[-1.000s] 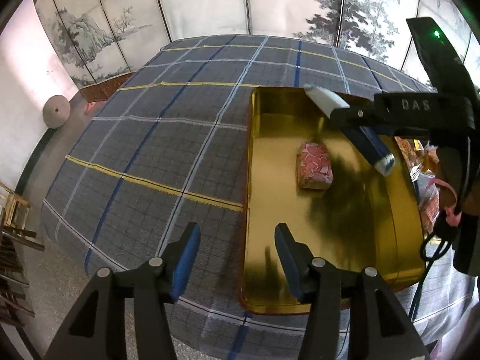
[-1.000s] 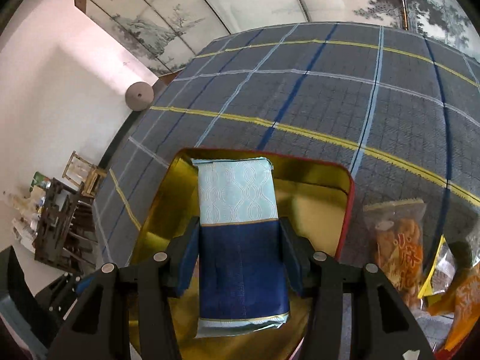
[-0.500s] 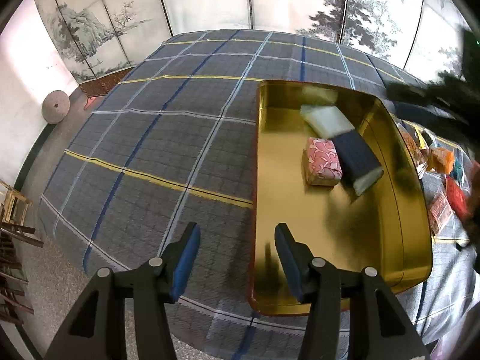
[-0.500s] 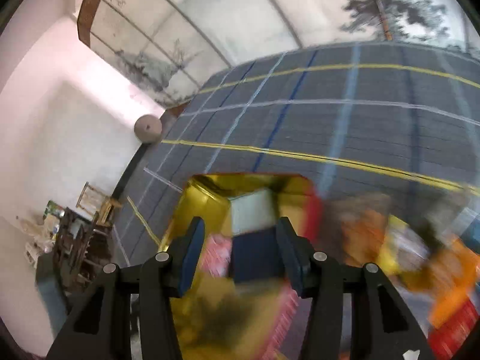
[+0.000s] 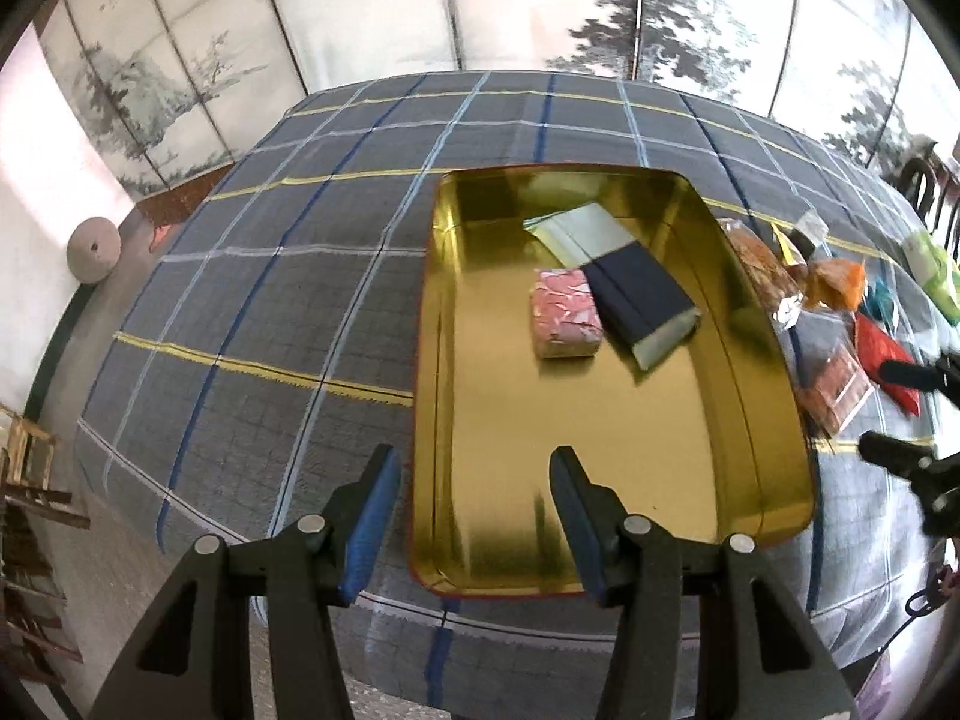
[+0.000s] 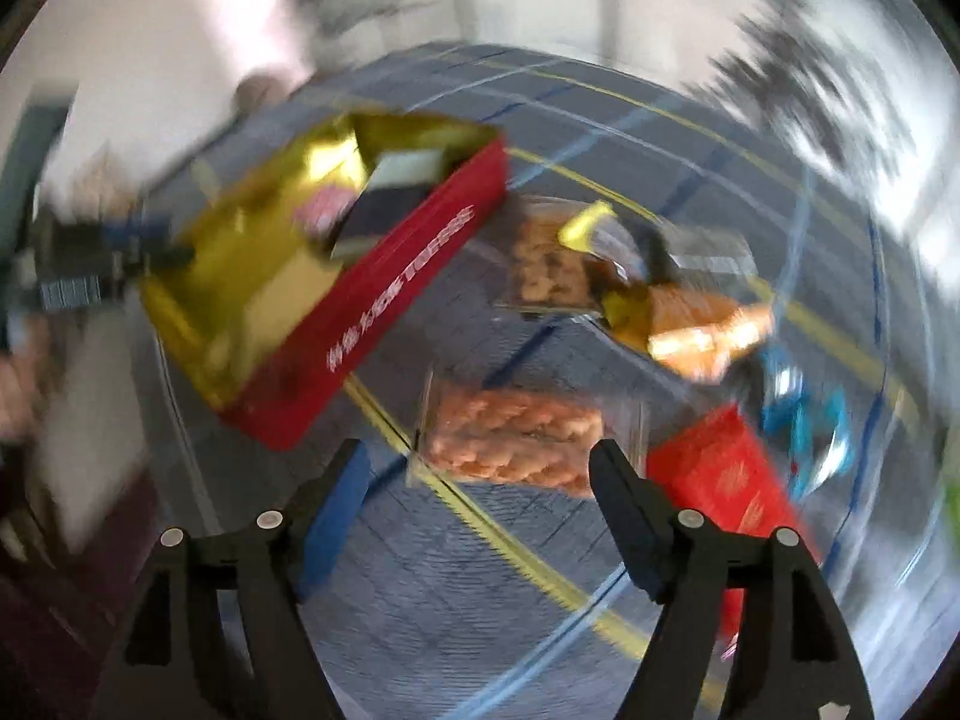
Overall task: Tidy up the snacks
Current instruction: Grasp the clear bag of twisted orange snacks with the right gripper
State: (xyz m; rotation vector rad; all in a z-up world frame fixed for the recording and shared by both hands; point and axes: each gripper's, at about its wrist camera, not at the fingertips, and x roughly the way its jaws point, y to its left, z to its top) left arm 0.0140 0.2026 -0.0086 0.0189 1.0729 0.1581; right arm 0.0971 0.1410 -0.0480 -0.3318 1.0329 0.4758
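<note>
- While the gold tin (image 5: 606, 420) rests on the plaid cloth (image 5: 288, 300), the blue-and-white packet (image 5: 636, 282) is seen lying released inside it toward the far end, touching the pink packet (image 5: 565, 313) on its left.
- The right gripper (image 6: 480, 480) is held empty, its jaws having just been opening, above a clear bag of orange snacks (image 6: 516, 438) lying among the loose packets right of the tin's red wall.
- The left gripper (image 5: 474, 516) is held partly spread and empty over the tin's near left edge.
</note>
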